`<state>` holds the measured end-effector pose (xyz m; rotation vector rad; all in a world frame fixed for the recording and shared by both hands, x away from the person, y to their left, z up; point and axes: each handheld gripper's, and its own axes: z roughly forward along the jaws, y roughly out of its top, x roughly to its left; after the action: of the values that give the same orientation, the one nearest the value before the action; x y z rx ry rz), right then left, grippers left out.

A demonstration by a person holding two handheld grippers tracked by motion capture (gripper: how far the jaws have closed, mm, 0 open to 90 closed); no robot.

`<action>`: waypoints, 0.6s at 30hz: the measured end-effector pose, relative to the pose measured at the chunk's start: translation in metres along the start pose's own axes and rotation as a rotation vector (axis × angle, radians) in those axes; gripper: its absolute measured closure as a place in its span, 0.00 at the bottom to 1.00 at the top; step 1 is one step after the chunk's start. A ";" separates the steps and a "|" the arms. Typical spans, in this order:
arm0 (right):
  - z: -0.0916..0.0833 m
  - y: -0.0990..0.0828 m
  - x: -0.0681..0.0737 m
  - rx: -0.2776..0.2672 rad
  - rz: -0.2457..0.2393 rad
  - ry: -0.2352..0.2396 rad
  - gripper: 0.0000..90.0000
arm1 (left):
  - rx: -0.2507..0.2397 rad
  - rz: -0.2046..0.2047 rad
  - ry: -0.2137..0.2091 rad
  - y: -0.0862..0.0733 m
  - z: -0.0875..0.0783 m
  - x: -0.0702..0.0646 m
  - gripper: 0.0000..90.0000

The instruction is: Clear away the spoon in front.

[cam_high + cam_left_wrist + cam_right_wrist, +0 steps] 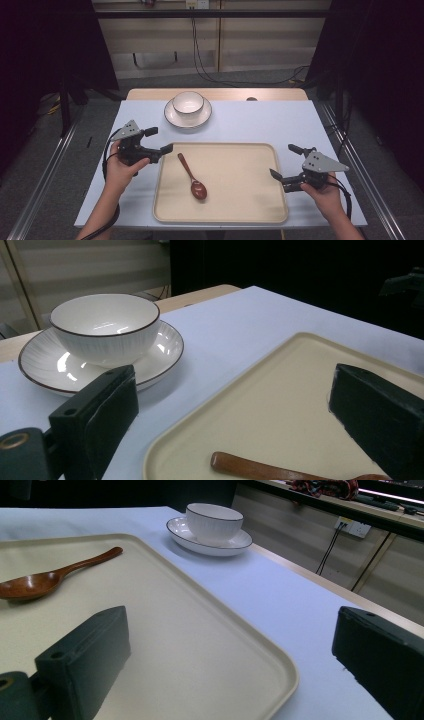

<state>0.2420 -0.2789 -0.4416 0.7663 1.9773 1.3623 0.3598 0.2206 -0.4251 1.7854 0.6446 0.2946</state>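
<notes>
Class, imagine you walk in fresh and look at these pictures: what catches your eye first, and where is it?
First the big cream tray in the middle of the pale blue table, with a brown wooden spoon lying loose on its left half. Beyond it a white bowl sits on a white saucer near the far edge. At either side of the tray a hand holds a black tool, left tool and right tool, both with jaws open and nothing between them.

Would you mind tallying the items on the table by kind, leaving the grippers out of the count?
Bowl: 1, white with a dark rim, standing on the plate
Plate: 1, white with a dark rim
Spoon: 1, brown wood, lying on the tray
Tray: 1, cream
Total: 4
</notes>
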 end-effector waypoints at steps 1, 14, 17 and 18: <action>0.000 0.000 0.000 0.002 0.002 0.005 0.02 | -0.005 0.007 -0.006 0.000 -0.001 0.001 0.06; -0.001 0.000 -0.003 -0.006 0.026 0.007 0.02 | -0.028 0.038 0.019 -0.001 -0.014 0.009 0.05; -0.001 0.000 -0.004 -0.009 0.030 0.005 0.02 | -0.040 0.038 0.022 -0.001 -0.017 0.011 0.05; -0.001 0.000 -0.004 -0.010 0.031 0.008 0.02 | -0.052 0.041 0.025 -0.002 -0.020 0.014 0.05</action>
<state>0.2436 -0.2830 -0.4407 0.7914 1.9710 1.3935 0.3603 0.2446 -0.4220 1.7487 0.6139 0.3591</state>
